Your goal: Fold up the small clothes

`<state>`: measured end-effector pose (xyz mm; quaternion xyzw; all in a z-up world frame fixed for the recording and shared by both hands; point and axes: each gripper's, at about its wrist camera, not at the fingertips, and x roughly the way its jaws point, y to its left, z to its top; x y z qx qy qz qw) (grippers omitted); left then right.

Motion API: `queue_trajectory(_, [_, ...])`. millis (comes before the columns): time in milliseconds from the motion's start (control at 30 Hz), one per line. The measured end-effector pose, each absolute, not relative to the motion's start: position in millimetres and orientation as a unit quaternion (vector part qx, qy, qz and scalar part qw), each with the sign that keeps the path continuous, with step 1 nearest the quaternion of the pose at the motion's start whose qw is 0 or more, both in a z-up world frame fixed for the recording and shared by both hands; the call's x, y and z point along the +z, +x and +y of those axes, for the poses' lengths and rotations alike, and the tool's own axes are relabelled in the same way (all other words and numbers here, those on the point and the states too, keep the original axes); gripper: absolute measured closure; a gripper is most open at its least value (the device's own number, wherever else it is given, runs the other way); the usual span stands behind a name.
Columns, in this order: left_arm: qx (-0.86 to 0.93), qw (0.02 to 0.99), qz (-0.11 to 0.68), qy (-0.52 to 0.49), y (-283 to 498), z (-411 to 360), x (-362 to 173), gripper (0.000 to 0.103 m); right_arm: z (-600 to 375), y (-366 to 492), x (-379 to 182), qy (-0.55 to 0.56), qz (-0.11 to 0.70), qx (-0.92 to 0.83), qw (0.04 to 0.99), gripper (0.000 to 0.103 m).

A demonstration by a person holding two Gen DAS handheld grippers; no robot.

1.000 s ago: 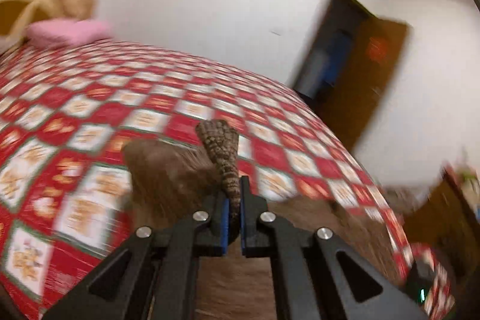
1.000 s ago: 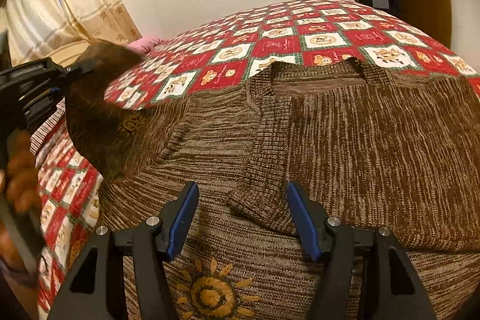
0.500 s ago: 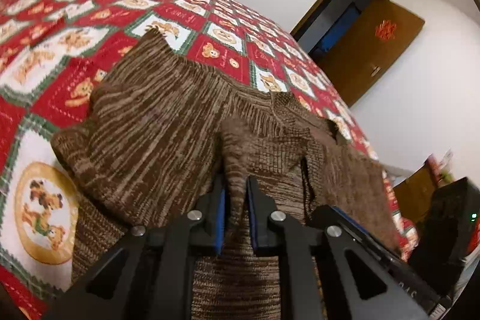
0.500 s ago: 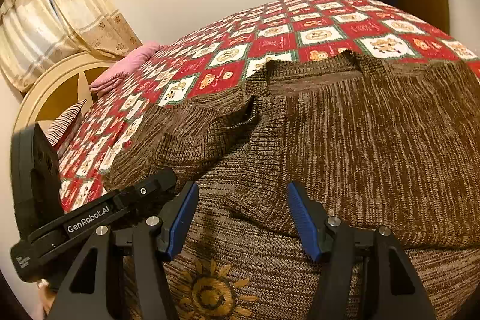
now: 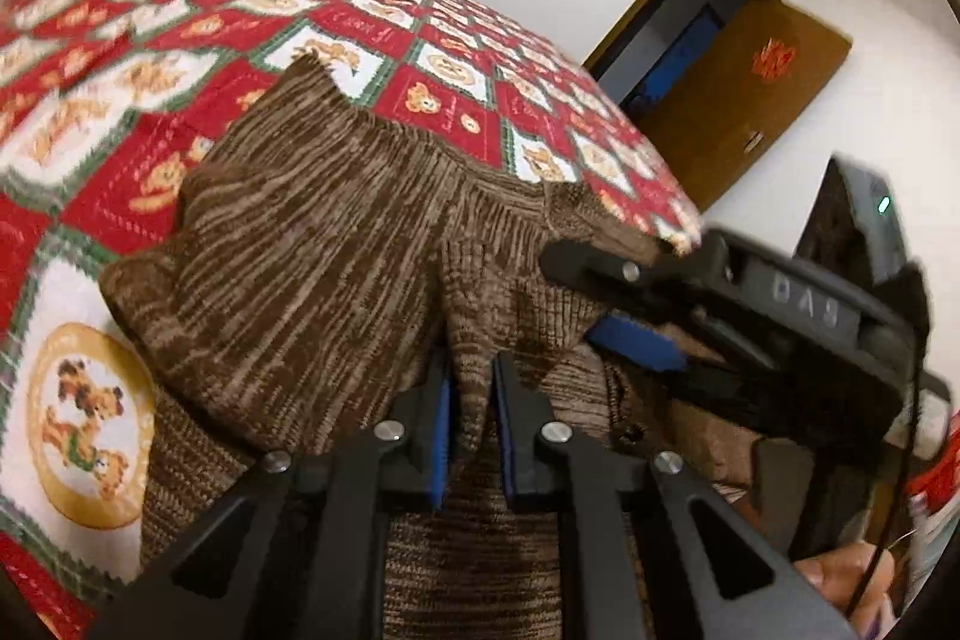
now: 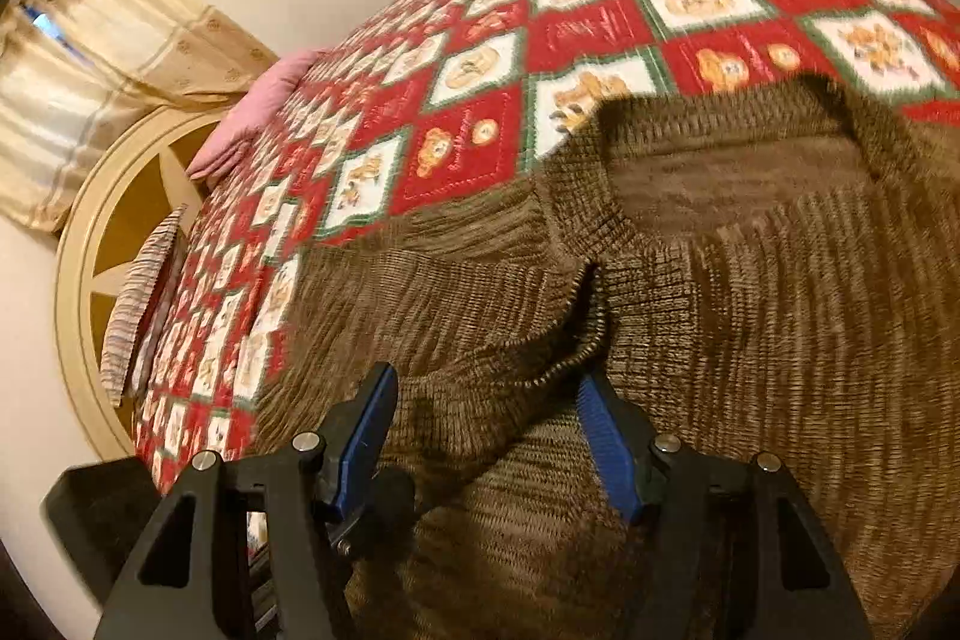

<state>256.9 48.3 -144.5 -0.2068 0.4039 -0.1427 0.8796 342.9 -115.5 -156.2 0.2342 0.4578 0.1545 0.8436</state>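
Observation:
A brown marled knit sweater (image 5: 288, 244) lies flat on a red-and-white bear-print quilt (image 5: 150, 58). One sleeve is folded across its body. My left gripper (image 5: 471, 418) is low over the sweater, its blue pads shut on a pinch of the sleeve's end. My right gripper (image 6: 489, 400) hovers just above the same fold with its jaws closing. The ribbed sleeve edge (image 6: 558, 370) sits between the pads, which do not press on it. In the left wrist view the right gripper (image 5: 576, 298) comes in from the right, close to my left fingertips.
The quilt covers a bed with a pink pillow (image 6: 252, 118) and a striped pillow (image 6: 141, 298) at its head. A round cream headboard (image 6: 78, 244) and curtains (image 6: 90, 58) stand behind. A brown door (image 5: 744, 100) is open beyond the bed's far corner. A person's fingers (image 5: 840, 574) show at lower right.
My left gripper came down from mid-air with the sleeve and laid it across the sweater's body. My right gripper slid left toward the sleeve end, and its jaws narrowed a little.

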Motion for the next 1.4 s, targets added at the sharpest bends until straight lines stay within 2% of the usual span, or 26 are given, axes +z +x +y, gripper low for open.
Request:
queue_trajectory(67, [-0.138, 0.886, 0.405, -0.178, 258, 39, -140, 0.081, -111, 344, -154, 0.223, 0.451, 0.152, 0.851, 0.096])
queue_trajectory(167, [-0.148, 0.889, 0.4, -0.164, 257, 33, -136, 0.083, -106, 346, -150, 0.203, 0.45, 0.16, 0.855, 0.096])
queue_trajectory(200, [-0.152, 0.89, 0.396, -0.166, 256, 33, -134, 0.093, -105, 345, -144, 0.193, 0.443, 0.167, 0.86, 0.096])
queue_trajectory(233, [-0.153, 0.892, 0.392, -0.166, 256, 33, -132, 0.096, -105, 344, -139, 0.186, 0.435, 0.171, 0.864, 0.096])
queue_trajectory(467, [-0.182, 0.909, 0.352, -0.126, 236, -1, -101, 0.096, -131, 332, -90, 0.127, 0.389, 0.189, 0.892, 0.096])
queue_trajectory(733, [-0.214, 0.899, 0.381, -0.037, 226, -67, -109, 0.095, -182, 331, -111, 0.102, 0.417, 0.162, 0.889, 0.096])
queue_trajectory(867, [-0.224, 0.891, 0.391, -0.044, 222, -60, -112, 0.084, -196, 332, -137, 0.082, 0.436, 0.129, 0.887, 0.093])
queue_trajectory(933, [-0.222, 0.891, 0.393, -0.042, 217, -48, -108, 0.068, -204, 332, -147, 0.089, 0.443, 0.117, 0.884, 0.089])
queue_trajectory(1000, [-0.204, 0.902, 0.377, -0.046, 213, -31, -101, 0.046, -215, 327, -143, 0.127, 0.436, 0.109, 0.884, 0.086])
queue_trajectory(1033, [-0.191, 0.908, 0.37, -0.051, 213, -22, -99, 0.044, -221, 321, -141, 0.14, 0.43, 0.1, 0.886, 0.081])
queue_trajectory(1100, [-0.158, 0.913, 0.37, -0.064, 220, -3, -98, 0.042, -234, 306, -129, 0.171, 0.398, 0.084, 0.897, 0.063])
queue_trajectory(1133, [-0.137, 0.913, 0.376, -0.075, 227, 10, -100, 0.042, -237, 298, -125, 0.182, 0.385, 0.079, 0.901, 0.05])
queue_trajectory(1167, [-0.125, 0.913, 0.38, -0.083, 230, 18, -102, 0.042, -242, 289, -120, 0.194, 0.37, 0.073, 0.905, 0.045])
queue_trajectory(1267, [-0.068, 0.916, 0.387, -0.083, 240, 40, -111, 0.042, -241, 271, -107, 0.2, 0.346, 0.067, 0.914, 0.045])
queue_trajectory(1400, [0.016, 0.905, 0.418, -0.076, 245, 68, -136, 0.045, -205, 256, -101, 0.127, 0.349, 0.085, 0.925, 0.048])
